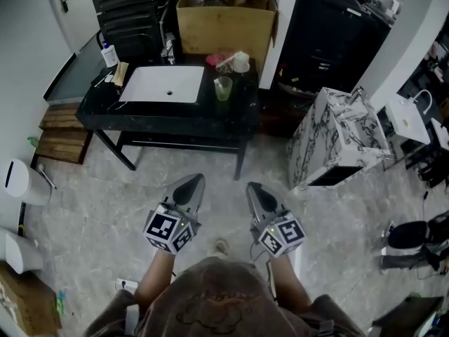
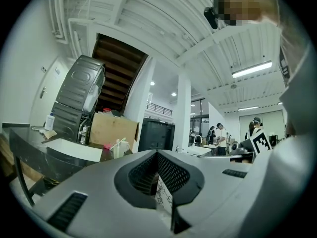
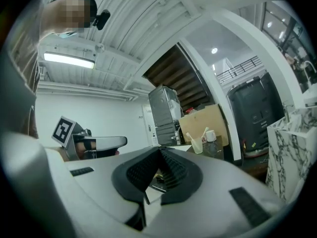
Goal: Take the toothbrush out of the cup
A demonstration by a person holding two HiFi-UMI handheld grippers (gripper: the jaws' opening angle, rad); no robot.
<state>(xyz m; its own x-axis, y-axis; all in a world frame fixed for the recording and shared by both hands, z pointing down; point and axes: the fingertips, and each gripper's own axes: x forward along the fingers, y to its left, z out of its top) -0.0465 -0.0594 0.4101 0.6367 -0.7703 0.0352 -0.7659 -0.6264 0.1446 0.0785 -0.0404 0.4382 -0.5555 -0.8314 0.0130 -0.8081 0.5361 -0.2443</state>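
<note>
Cup stands on the black desk, basin just left, cardboard box behind; seemingly a toothbrush inside; left tool and right tool closed, empty, well short of it.

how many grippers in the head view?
2. The left gripper low left of centre, the right gripper beside it on its right; both shut, over the floor, short of the black counter. None seems hidden.
</note>
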